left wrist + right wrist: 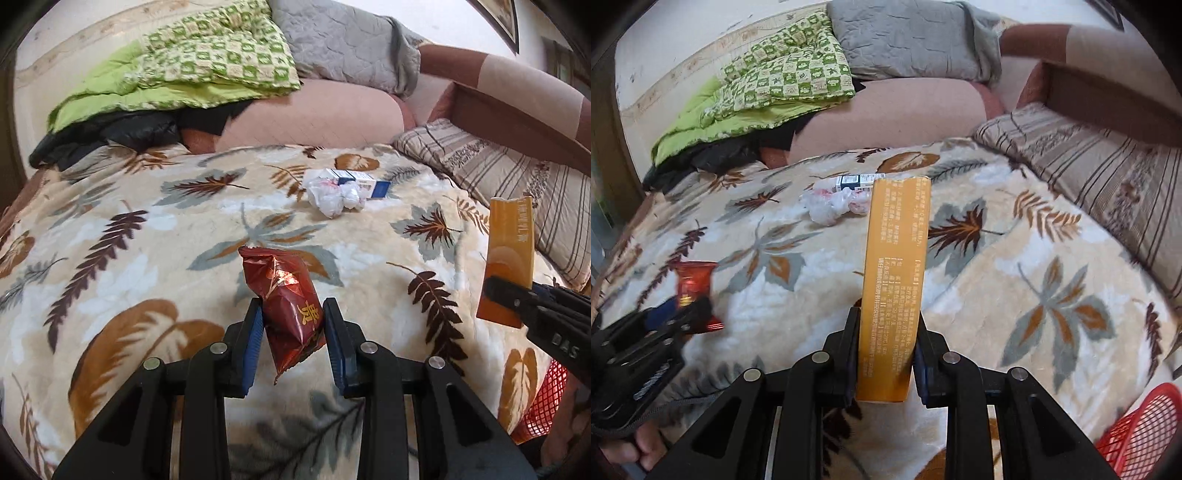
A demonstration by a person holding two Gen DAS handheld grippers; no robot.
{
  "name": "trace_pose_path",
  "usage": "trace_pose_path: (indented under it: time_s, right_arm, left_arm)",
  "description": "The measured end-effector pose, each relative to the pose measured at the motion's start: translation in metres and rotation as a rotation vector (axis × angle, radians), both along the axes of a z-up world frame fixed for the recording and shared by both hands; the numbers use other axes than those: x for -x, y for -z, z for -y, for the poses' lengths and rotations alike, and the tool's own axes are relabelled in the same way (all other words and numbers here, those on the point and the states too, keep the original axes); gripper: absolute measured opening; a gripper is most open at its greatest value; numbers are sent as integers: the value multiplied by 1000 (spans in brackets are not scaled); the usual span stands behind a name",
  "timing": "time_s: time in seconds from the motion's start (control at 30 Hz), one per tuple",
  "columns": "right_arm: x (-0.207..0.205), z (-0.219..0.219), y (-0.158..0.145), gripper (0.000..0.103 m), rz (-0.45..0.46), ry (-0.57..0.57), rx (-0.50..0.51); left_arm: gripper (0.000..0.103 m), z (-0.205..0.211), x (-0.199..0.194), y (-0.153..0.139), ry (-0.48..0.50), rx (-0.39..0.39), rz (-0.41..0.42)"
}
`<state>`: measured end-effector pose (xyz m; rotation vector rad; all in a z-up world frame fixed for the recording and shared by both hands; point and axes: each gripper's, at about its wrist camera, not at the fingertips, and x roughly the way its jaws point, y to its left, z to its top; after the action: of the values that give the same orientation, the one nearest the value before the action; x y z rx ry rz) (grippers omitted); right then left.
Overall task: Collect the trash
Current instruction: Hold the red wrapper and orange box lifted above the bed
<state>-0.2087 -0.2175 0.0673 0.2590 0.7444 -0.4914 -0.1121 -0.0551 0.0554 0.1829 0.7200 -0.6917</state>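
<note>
My left tool is pinching a crinkled dark-red foil snack wrapper with gold lettering, its blue pads pressed against the wrapper's two sides, and the wrapper hangs clear above the bed. My right tool is clamped on a tall, flat orange-yellow cardboard carton printed with small text, held upright and also lifted off the cream plush blanket patterned with brown and grey leaves.

So I judge the pick-up step done for these two pieces; the step in hand is carrying them to the bin. The red plastic mesh basket sits at the near right edge of the bed, close to my right tool. The next move, as I read it, calls for swinging the carton right and toward me until it is over the basket's mouth, then spreading the fingers; the wrapper has farther to travel, across from the left.

Two pieces of rubbish are left in the far middle of the blanket: a crumpled white plastic wad with red marks and, touching it just behind, a flat blue-and-white small box. Those come after.
</note>
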Motion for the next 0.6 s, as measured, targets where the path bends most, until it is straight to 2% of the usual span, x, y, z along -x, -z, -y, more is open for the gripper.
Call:
trace_pose_path:
  time_s: [0.13, 0.4, 0.6]
  right_arm:
    - [-2, -7, 1, 26, -18, 12, 59]
    - [1, -17, -1, 26, -35, 32, 166]
    - [3, -20, -2, 26, -27, 38, 187]
  left_arm:
    - [31, -5, 6, 3, -21, -7, 40]
    - [31, -6, 1, 9, -40, -12, 26]
    - [31, -4, 0, 12, -42, -16, 22]
